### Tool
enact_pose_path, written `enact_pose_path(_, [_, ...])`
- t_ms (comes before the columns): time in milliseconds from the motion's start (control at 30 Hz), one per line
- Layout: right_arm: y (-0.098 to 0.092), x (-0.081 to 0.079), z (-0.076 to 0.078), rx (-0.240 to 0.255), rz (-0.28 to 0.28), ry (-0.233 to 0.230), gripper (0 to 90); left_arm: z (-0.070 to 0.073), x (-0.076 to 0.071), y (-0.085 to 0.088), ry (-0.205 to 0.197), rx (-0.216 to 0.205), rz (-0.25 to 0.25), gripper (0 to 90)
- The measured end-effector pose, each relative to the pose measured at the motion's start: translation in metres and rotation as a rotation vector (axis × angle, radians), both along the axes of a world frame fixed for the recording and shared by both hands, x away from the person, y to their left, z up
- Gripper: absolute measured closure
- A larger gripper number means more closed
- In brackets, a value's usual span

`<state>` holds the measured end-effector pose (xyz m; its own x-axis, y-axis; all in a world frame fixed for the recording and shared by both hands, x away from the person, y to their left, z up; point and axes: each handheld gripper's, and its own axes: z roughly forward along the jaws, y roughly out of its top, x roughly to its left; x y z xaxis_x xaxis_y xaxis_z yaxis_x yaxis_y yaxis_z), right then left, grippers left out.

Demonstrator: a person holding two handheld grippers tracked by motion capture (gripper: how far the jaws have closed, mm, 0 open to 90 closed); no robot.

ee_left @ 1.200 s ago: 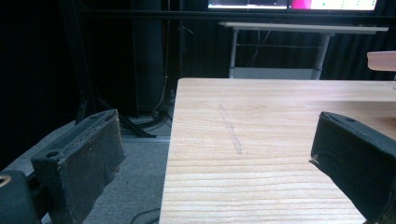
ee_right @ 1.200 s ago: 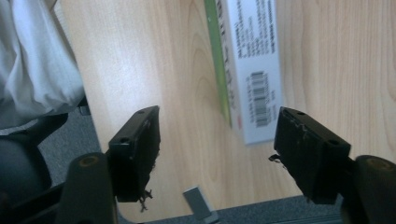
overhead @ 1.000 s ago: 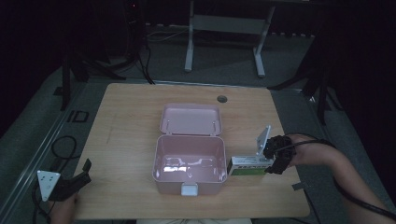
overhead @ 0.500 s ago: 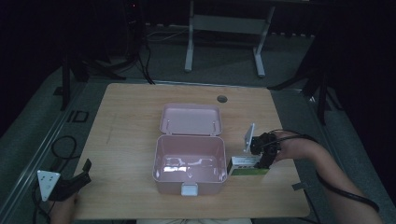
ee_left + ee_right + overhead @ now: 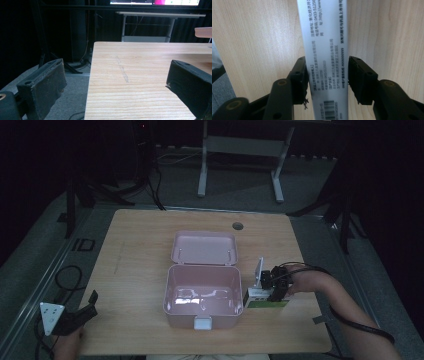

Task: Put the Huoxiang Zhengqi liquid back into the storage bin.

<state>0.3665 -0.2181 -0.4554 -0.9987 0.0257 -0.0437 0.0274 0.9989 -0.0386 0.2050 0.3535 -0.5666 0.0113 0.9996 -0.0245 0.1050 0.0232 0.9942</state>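
Observation:
An open pink lunch box sits mid-table, its lid laid back and its inside bare. Right against the lunch box's right wall lies a white and green carton. My right gripper reaches down on it from the right. In the right gripper view the jaws press both long sides of the carton, which shows printed text and a barcode; the right gripper is shut on it. My left gripper hovers off the table's front left corner, and the left gripper stands wide open, holding nothing.
The wooden table has a round cable hole near its far edge. A metal stand rises beyond the table on the dark floor. The lid's edge shows at the far right in the left gripper view.
My right gripper has slid left and settled over the carton, which stayed in place beside the lunch box. The left gripper has not moved.

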Motion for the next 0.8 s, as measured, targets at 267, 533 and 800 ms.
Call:
enact_pose_path(267, [0.003, -0.002, -0.003, -0.017, 0.003, 0.012, 61.4, 0.000, 0.000, 0.000, 0.000, -0.001, 0.001, 2.4])
enact_pose_path(533, [0.003, -0.001, 0.004, -0.044, -0.013, 0.059, 61.7, 0.000, 0.000, 0.000, 0.001, -0.002, 0.002, 2.5])
enact_pose_path(800, [0.000, -0.008, 0.024, -0.036, -0.043, 0.055, 61.7, 0.000, 0.000, 0.000, 0.001, -0.002, 0.004, 2.5])
